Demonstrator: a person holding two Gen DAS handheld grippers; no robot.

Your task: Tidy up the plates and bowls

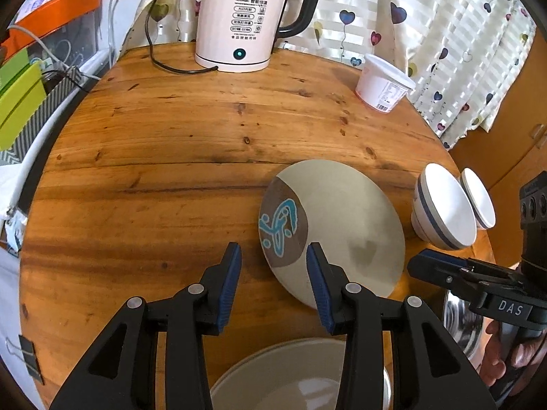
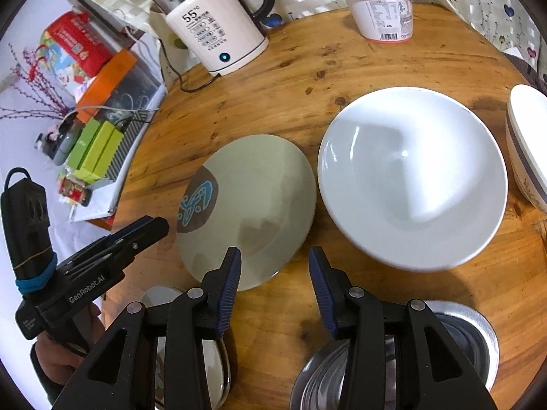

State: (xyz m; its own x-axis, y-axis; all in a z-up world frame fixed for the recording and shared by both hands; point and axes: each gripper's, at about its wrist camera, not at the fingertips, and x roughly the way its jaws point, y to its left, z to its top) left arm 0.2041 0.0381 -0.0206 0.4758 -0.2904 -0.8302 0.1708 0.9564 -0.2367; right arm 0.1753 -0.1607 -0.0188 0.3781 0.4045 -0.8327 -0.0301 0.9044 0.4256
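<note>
A: What sits at the far left of the round wooden table (image 1: pixel 154 143)?

B: A white kettle (image 1: pixel 239 24); further right along the far edge, a lidded white tub (image 1: pixel 383 83).

A: And the left gripper (image 1: pixel 273 280)?

B: Its jaws stand spread with nothing between them, above the table, with the near-left edge of the grey plate with the blue design (image 1: pixel 335 225) showing just past its right finger. A grey bowl (image 1: pixel 283 376) lies below it.

A: Right of that plate?

B: A large white bowl (image 2: pixel 413 177), then two blue-striped bowls (image 1: pixel 444 208) side by side at the right edge.

A: The right gripper (image 2: pixel 275 283)?

B: Spread too, holding nothing, over bare wood between plate and white bowl, with a steel bowl (image 2: pixel 471 335) nearest.
</note>
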